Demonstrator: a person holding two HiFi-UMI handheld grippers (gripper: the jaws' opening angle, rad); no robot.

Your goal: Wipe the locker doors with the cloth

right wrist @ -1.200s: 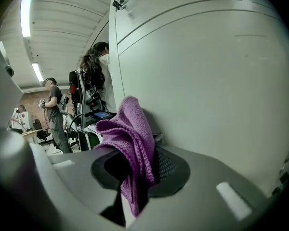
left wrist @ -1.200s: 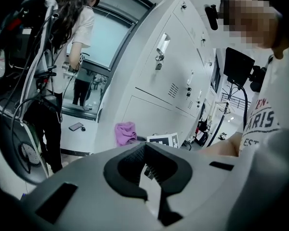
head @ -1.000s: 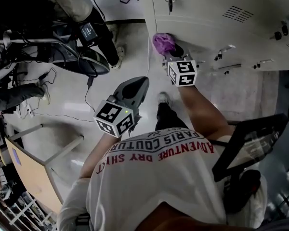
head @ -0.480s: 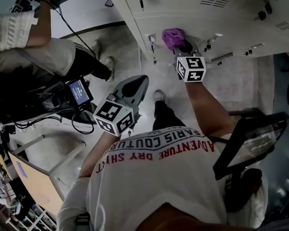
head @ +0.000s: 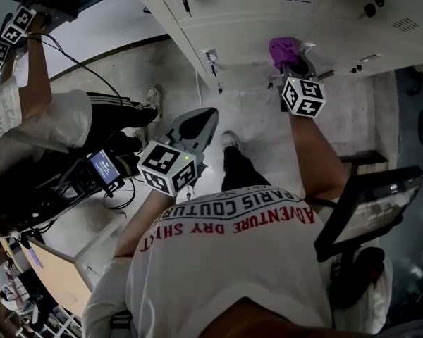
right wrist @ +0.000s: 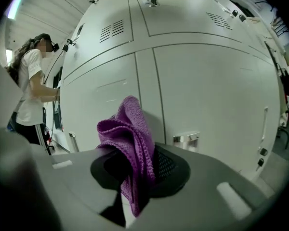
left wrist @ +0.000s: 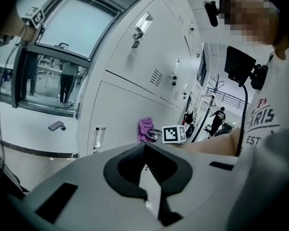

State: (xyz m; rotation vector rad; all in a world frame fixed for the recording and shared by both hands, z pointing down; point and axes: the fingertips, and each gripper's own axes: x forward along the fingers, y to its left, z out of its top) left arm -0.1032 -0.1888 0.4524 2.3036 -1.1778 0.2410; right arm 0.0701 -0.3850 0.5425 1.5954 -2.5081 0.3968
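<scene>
Cloth [right wrist: 130,143] pinched between right gripper's [right wrist: 137,166] fingers [right wrist: 166,165], by locker door [right wrist: 212,95].

Ahead, across the top of the head view, a row of locker doors [head: 233,20]. Against a lower door, right of centre, the cloth [head: 285,49], pinched in the right gripper [head: 293,62] just beneath it. Left of that, well apart from the doors and over the floor [head: 261,129], the left gripper [head: 199,120], jaws together on nothing. Further left, a second person [head: 42,118], a small screen [head: 102,166] just below. At lower left, a table [head: 53,273]. On the right, beside the outstretched arm, a panel on a stand [head: 366,203]. In the left gripper view, a phone [left wrist: 55,125] lying left of the lockers, below a window [left wrist: 53,57].
</scene>
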